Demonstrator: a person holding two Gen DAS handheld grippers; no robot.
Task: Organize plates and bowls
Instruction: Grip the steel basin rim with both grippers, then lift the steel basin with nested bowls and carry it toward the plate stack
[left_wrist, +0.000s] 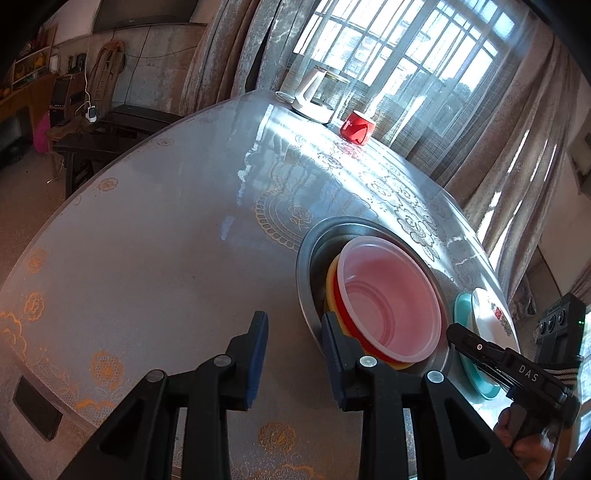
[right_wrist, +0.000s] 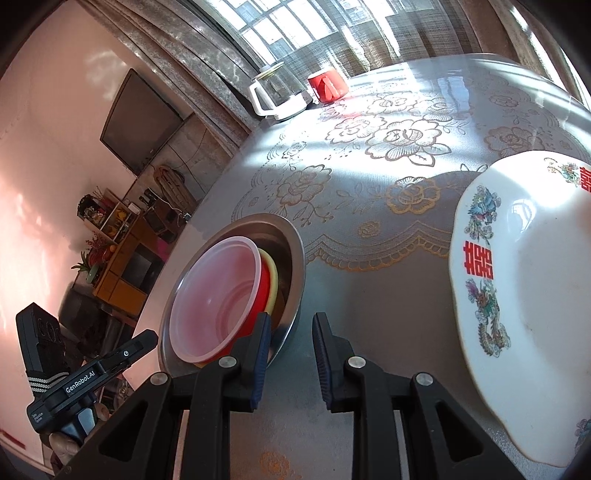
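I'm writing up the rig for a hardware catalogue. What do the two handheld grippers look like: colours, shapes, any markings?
Both are matte black plastic with triangular cut-out linkages, silver round pivot pins and dark blue ribbed finger pads. The left gripper shows white "GenRobot.AI" lettering on its side and a black box bearing white-striped straps. The right gripper carries white "DAS" lettering, a black box and striped straps. A hand wraps its black pistol-style handle.
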